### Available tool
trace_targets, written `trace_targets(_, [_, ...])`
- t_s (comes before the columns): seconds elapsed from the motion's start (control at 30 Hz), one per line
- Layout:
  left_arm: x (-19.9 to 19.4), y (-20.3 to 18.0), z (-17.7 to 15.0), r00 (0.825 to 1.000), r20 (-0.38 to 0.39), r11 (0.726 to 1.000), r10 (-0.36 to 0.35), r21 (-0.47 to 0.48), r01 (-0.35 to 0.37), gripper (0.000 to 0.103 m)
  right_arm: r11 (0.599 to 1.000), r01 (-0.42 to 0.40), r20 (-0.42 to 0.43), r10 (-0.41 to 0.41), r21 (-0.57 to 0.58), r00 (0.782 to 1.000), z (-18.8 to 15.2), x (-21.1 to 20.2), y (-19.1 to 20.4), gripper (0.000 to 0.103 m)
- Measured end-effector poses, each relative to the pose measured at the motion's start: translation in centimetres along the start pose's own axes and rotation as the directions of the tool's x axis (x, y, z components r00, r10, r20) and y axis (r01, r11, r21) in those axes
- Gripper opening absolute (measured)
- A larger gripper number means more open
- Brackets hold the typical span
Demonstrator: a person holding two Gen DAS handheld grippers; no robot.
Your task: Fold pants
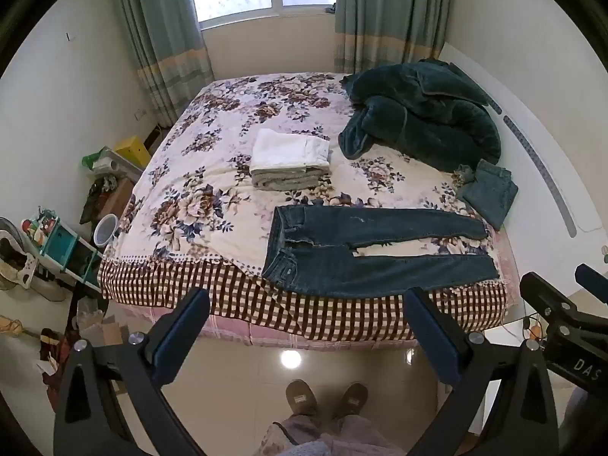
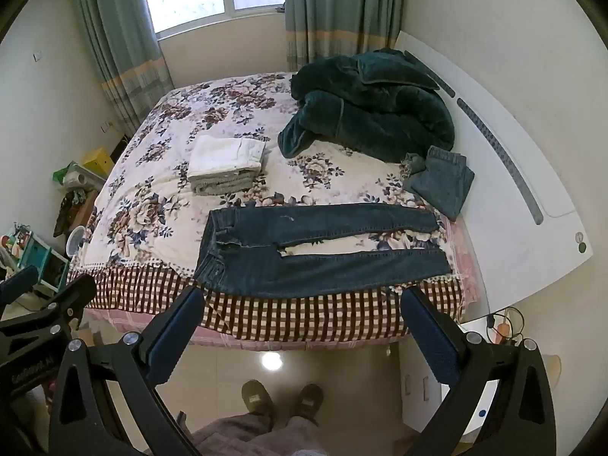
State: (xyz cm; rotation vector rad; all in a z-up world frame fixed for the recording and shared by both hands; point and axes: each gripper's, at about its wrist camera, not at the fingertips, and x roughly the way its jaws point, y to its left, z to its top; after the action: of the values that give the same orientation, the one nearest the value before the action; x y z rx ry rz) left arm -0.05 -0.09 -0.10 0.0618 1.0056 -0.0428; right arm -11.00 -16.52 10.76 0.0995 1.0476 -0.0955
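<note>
Left wrist view shows dark blue denim jeans (image 1: pixel 364 250) lying crosswise ahead, waistband left, beyond both the left gripper (image 1: pixel 307 336) and right gripper (image 2: pixel 300 332), jaws spread.

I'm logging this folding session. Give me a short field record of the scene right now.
pants to fold: dark jeans spread flat at the near bed edge, waist left, legs right
left gripper: open, off the bed, empty
right gripper: open, off the bed, empty
folded stack: mid-bed
other jeans: folded, by the headboard
green blanket: bunched, far right
</note>
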Motion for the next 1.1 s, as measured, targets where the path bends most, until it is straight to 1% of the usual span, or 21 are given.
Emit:
trace_targets(0.07, [-0.1,0.2,-0.1,1.000,-0.002,1.000,-0.008,-0.008,0.008,0.103,1.000,0.003,-0.004,-0.003,-0.001,1.000,-0.1,0.0,0.0,0.103])
trace_targets(0.1, [0.0,0.2,0.0,1.000,-0.010,1.000,-0.008,-0.011,0.008,0.103,1.000,0.021,-0.009,-0.021,-0.013,1.000,0.0,0.1,0.2,0.103])
trace_targets(0.13, [0.3,-0.1,0.2,1.000,-0.018,1.000,0.007,-0.016,-0.007,0.103,1.000,0.019,-0.010,-0.019,-0.012,1.000,-0.1,0.1,0.2,0.103])
trace_targets(0.33, [0.1,-0.1,0.5,1.000,-0.006,1.000,0.013,-0.007,-0.013,0.103,1.000,0.014,-0.008,-0.014,-0.010,1.000,-0.1,0.3,0.2,0.103])
trace_targets(0.73, [0.1,0.0,0.8,1.000,0.004,1.000,0.017,-0.006,-0.017,0.103,1.000,0.013,-0.005,-0.013,-0.008,1.000,0.1,0.3,-0.3,0.103])
trace_targets(0.87, [-0.5,0.7,2.1,1.000,0.001,1.000,0.007,-0.010,-0.007,0.103,1.000,0.013,-0.003,-0.013,-0.007,1.000,0.1,0.1,-0.6,0.103])
trace_targets(1.1, [-0.7,0.7,2.2,1.000,0.005,1.000,0.008,-0.009,-0.008,0.103,1.000,0.014,-0.002,-0.014,-0.008,1.000,0.1,0.0,-0.5,0.103])
